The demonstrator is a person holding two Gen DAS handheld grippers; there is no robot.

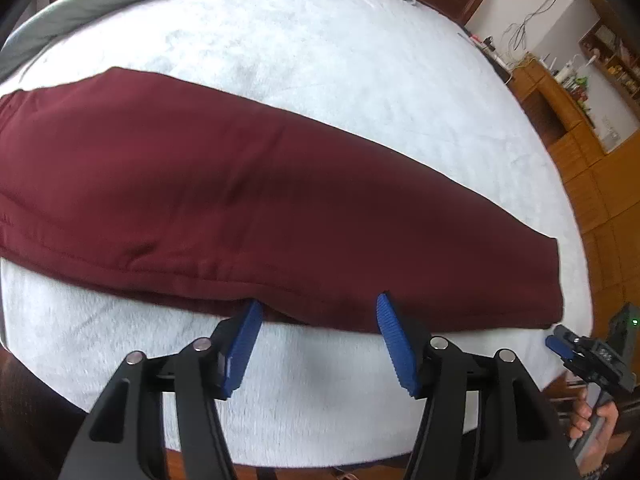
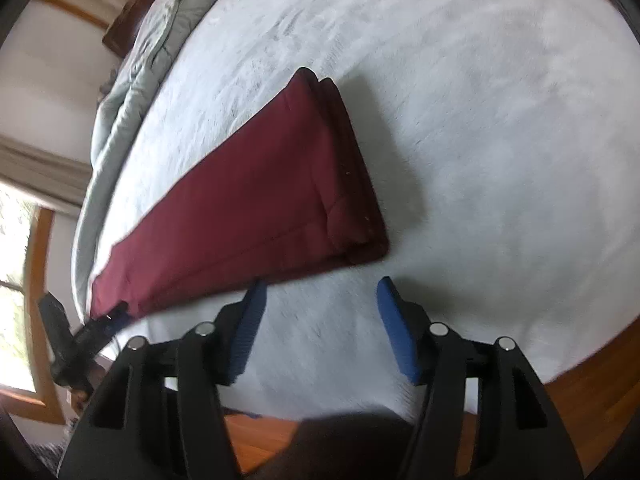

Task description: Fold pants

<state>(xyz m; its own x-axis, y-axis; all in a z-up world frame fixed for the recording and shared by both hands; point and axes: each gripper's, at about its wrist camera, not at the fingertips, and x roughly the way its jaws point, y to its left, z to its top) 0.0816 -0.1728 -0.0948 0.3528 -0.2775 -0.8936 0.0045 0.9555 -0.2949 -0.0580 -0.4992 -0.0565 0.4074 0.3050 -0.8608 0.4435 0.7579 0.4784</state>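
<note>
1. The dark red pants (image 1: 224, 184) lay folded in a long strip on the fluffy white bed cover (image 1: 340, 64).
2. The left gripper (image 1: 318, 336) hung over the near edge of the pants. Its blue jaws were spread apart. The tips were right at the hem, but nothing was pinched between them.
3. The right gripper (image 2: 320, 320) hung over bare white cover, just beside the wide end of the pants. Its jaws were spread apart too, with nothing in them.
4. A crumpled grey blanket (image 2: 136, 92) was piled along the far side of the bed.
5. Wooden cabinets (image 1: 568, 128) and shelves with small things stood past the bed, against the wall.
6. A window with a wooden frame (image 2: 36, 280) showed beside the bed.
7. Nothing lay on top of the pants.
</note>
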